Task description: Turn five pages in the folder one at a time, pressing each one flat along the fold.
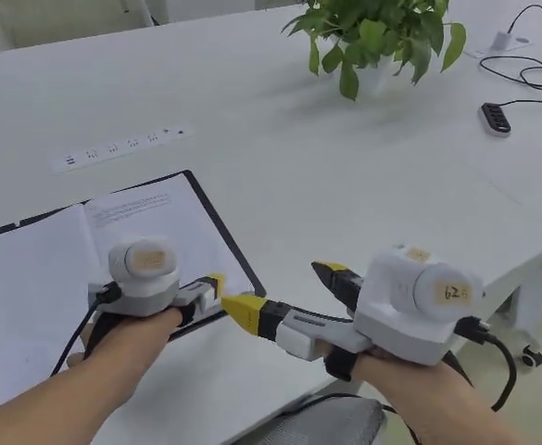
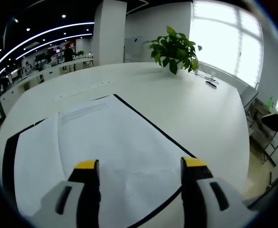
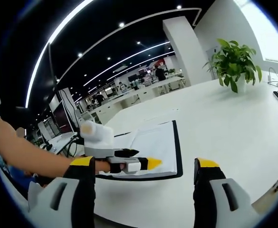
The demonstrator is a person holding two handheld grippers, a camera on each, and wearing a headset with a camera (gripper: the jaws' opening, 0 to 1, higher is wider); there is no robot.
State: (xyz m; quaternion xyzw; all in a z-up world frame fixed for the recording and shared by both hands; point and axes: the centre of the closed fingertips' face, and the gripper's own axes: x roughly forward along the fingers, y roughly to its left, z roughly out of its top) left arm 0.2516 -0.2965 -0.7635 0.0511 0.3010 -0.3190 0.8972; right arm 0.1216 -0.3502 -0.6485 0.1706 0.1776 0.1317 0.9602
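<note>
Page turn seemingly about to start: left claw (image 2: pixel 141 164) above folder (image 2: pixel 129 133), right claw (image 1: pixel 275 287) beside it, both gaping, empty; next, pinch one page edge.

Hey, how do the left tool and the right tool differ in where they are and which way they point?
The left tool hangs over the folder, above its right-hand page; the right tool is over bare table beside it. The left tool points up the page toward the plant; the right tool points sideways at the folder and the left tool. Both are open, yellow-tipped, and hold nothing.
</note>
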